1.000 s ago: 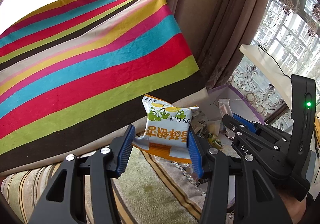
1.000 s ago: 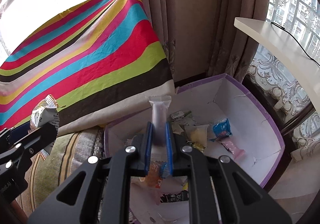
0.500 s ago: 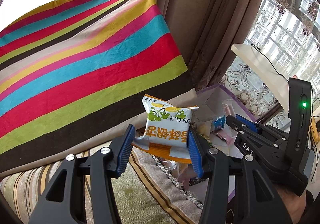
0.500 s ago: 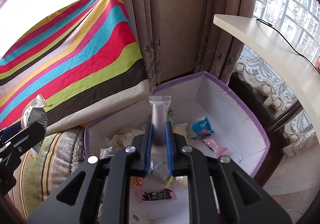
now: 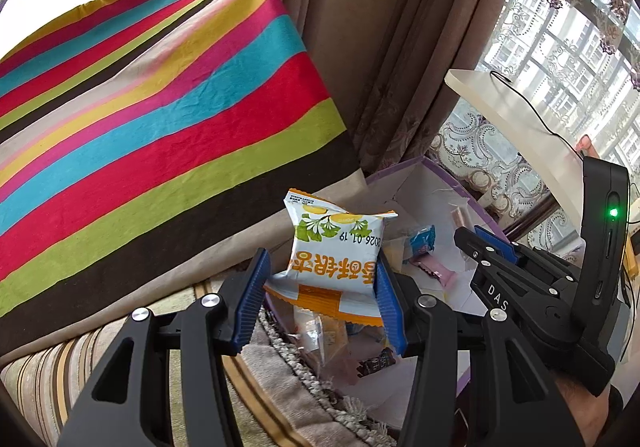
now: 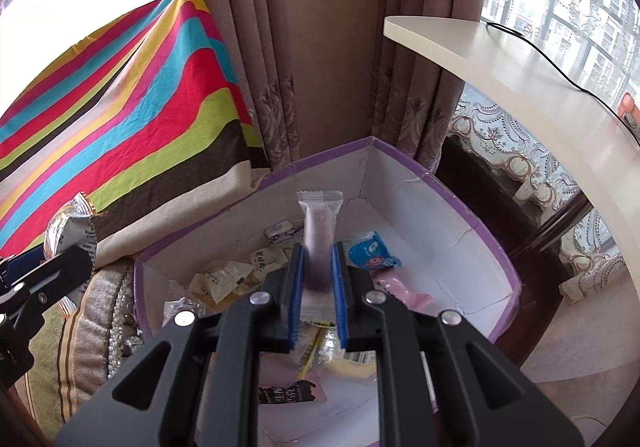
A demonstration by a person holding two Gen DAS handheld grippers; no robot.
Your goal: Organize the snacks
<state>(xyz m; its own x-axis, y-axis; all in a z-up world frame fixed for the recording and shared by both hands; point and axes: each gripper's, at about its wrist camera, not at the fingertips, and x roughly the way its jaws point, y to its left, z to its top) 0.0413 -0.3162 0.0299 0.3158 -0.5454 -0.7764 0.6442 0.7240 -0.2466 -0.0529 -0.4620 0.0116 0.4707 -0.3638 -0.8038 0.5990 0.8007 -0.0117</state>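
My left gripper [image 5: 320, 295] is shut on a white and orange snack bag [image 5: 334, 259] with a leaf print and holds it over the near left edge of the purple-rimmed box [image 5: 400, 171]. My right gripper [image 6: 318, 287] is shut on a clear stick pack [image 6: 318, 247] with a dark filling and holds it upright above the inside of the same box [image 6: 472, 215]. Several small snack packets lie on the box floor, among them a blue one [image 6: 370, 251] and a pink one [image 6: 400, 289]. The left gripper and its bag [image 6: 70, 233] show at the left of the right wrist view.
A striped, many-coloured cloth [image 5: 160, 127] hangs behind and left of the box. A striped cushion with a bead fringe [image 5: 280, 387] lies left of the box. Brown curtains [image 6: 320, 67] stand behind it. A cream shelf with a black cable [image 6: 520, 75] juts out at the right.
Both grippers have moved to the right, toward and over the box, each still holding its snack. The box now fills more of both views.
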